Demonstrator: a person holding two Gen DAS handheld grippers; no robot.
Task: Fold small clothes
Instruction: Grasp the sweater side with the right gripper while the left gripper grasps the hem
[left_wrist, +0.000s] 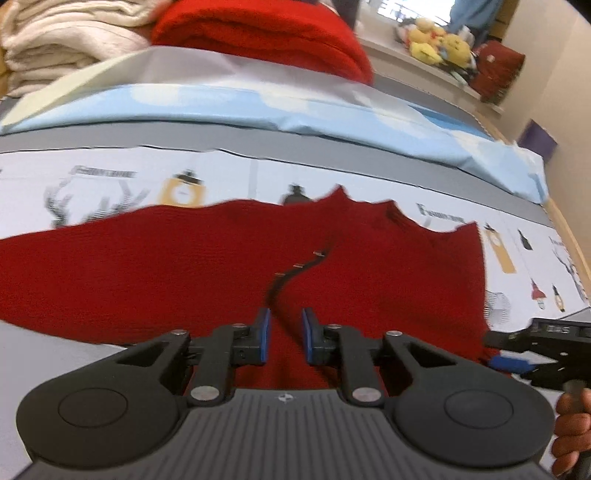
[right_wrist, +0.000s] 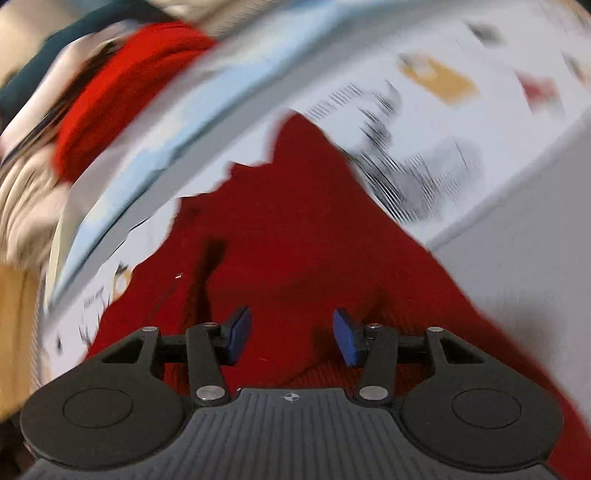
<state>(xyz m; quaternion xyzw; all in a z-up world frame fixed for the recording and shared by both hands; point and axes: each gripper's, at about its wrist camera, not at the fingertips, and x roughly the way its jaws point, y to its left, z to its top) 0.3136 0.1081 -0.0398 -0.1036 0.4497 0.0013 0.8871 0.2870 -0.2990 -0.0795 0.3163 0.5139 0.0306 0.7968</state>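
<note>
Left gripper (left_wrist: 285, 334) released with a small gap, low centre over red cardigan (left_wrist: 207, 266), cardigan spread across mid frame on printed sheet (left_wrist: 229, 173), right gripper (right_wrist: 292, 338) released wide above it, folded red knit (left_wrist: 266, 33) top centre.

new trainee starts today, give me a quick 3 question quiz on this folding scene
1. True or false: the left gripper is clamped on the red knit garment.
2. Which gripper's jaws stand wider apart? A) left B) right
3. Fill in: behind the garment lies a folded pile, a red item beside ____ towels.

Key: 1 false, its jaws are open; 2 B; 3 cream.
</note>
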